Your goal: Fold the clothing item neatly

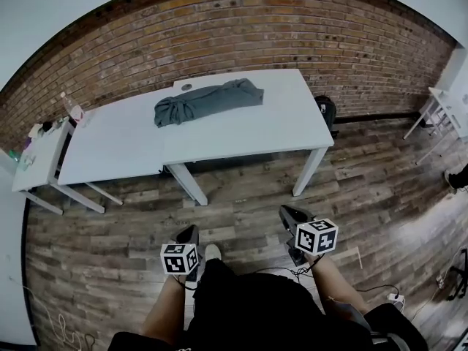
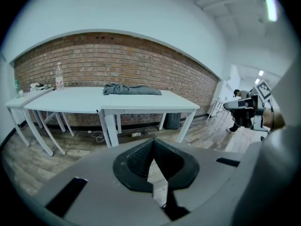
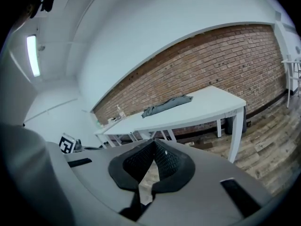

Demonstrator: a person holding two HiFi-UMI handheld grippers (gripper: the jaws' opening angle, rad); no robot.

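Your garment [image 1: 207, 101] is bunched; type & front/back can't be told. Small stuff [image 1: 40, 129] by the bottle [image 1: 68, 105] on the side table [image 1: 33, 174]: too tiny to ID. Bin [image 1: 324, 110] is half hidden behind the main table [image 1: 241, 134]. Right-edge furniture [image 1: 439, 104] is cut off.

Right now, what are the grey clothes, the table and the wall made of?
Grey garment: probably soft matte cloth; it lies bunched in folds.
Table: smooth white top, perhaps painted wood or laminate; I cannot tell which.
Wall: rough red-brown brick, with mortar lines showing.
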